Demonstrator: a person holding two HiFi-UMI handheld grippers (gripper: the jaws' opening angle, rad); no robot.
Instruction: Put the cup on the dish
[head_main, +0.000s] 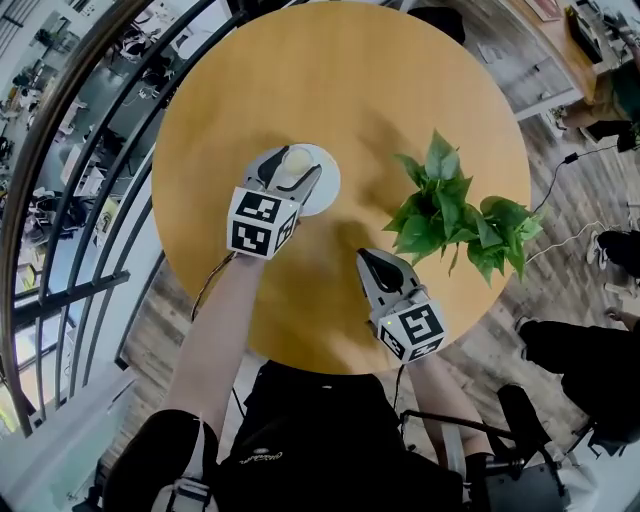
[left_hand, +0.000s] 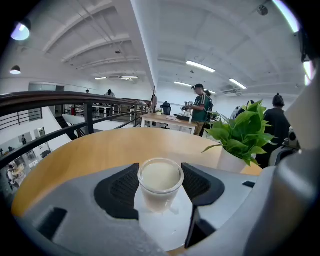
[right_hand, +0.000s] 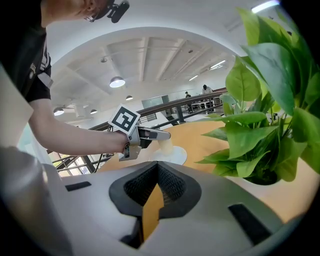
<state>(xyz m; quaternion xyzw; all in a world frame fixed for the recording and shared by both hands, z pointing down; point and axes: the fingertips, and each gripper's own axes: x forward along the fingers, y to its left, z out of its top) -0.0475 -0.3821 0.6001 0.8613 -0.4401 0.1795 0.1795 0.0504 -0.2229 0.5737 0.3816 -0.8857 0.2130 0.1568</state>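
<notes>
A small clear cup (head_main: 297, 160) of milky liquid is upright between the black pads of my left gripper (head_main: 296, 170), which is shut on its sides. In the left gripper view the cup (left_hand: 160, 182) stands over the middle of a round white dish (left_hand: 170, 230); I cannot tell whether its base touches the dish. The dish (head_main: 325, 188) lies left of the round wooden table's centre (head_main: 340, 80). My right gripper (head_main: 378, 268) hovers over the table's near part, shut and empty, its pads (right_hand: 170, 182) meeting at the tip. In that view the cup (right_hand: 165, 144) and dish (right_hand: 175, 156) lie ahead.
A leafy green plant (head_main: 450, 215) in a white pot (left_hand: 230, 161) stands on the right half of the table, close to my right gripper. A black railing (head_main: 60, 200) curves past the table's left side. People stand at desks far behind.
</notes>
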